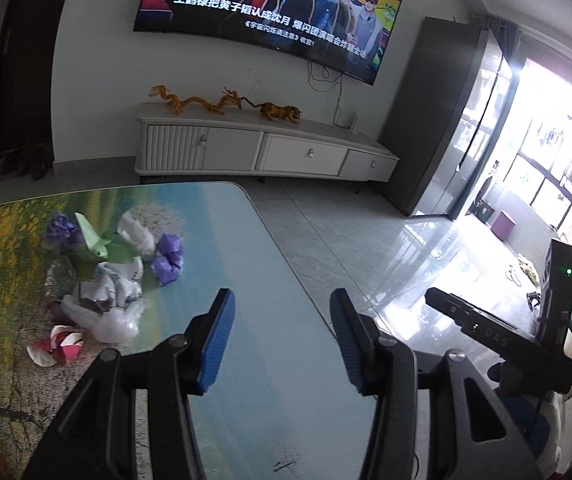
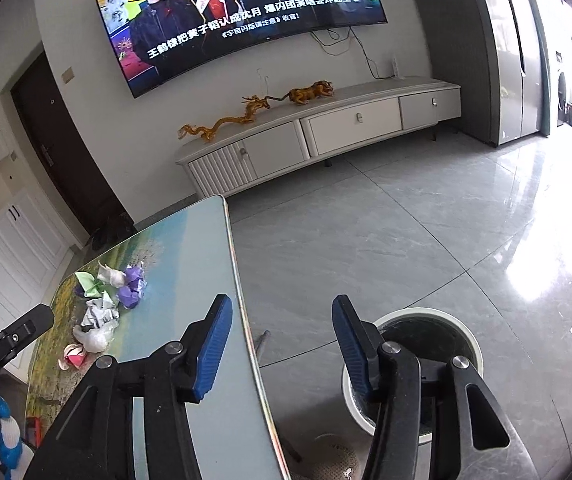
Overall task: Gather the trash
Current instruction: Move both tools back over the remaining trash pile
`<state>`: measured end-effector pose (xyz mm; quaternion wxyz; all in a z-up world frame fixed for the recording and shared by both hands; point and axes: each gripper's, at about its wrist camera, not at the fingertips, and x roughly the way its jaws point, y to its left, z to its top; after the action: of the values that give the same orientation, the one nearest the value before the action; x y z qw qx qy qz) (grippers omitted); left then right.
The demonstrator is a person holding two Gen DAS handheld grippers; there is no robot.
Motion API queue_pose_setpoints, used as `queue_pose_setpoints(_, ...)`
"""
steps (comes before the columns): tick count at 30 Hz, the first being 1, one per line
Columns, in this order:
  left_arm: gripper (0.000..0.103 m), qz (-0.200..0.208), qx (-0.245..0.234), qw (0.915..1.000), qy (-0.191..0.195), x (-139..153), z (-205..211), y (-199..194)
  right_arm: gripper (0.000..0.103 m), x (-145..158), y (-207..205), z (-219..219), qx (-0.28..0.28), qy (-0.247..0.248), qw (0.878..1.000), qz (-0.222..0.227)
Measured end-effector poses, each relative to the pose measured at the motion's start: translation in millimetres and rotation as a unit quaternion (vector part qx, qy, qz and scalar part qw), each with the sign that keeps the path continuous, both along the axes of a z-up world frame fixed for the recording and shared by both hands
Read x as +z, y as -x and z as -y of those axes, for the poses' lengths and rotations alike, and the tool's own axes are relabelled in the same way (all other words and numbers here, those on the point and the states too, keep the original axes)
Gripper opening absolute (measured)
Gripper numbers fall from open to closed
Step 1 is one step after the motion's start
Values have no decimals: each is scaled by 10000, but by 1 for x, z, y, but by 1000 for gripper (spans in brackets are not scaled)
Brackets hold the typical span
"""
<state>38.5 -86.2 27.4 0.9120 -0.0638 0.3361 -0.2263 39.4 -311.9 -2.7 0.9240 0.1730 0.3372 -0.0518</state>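
The left gripper [image 1: 282, 340] with its blue ribbed pads is held wide apart with nothing between them, and it hangs over the near part of the glossy table with a painted landscape top [image 1: 238, 240]. The right gripper [image 2: 282, 344] is wide apart too and holds nothing; it hangs over the table's right edge, with one finger over the table and the other over the floor. Just under that finger stands a round white trash bin with a dark inside [image 2: 438, 340], on the floor right beside the table. Farther along the table, on its left side, lies the pile of trash. The closest piece is a red and white crumpled wrapper [image 1: 60, 346]. Touching it is a clear scrunched plastic bag [image 1: 110, 322]. Behind that sits a white crumpled paper with print [image 1: 120, 282], with a shiny silver foil piece [image 1: 60, 274] to its left. Next come a green folded paper [image 1: 102, 242], two purple crumpled paper lumps [image 1: 168, 258] and a white plastic bag [image 1: 136, 234], all close together. Past the table is the shiny grey tiled floor [image 2: 406, 232]. Against the far wall stands a long white cabinet with drawers [image 1: 262, 150], with golden dragon and tiger figures [image 1: 206, 102] on top. Above it hangs a big switched-on television [image 1: 270, 4].
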Motion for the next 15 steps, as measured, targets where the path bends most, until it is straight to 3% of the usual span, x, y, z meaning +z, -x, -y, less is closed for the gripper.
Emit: queue_pose_setpoints(15,48,140,1029,9945,155,10,-92,16,50,30,-11,-78,649,359,9971,163)
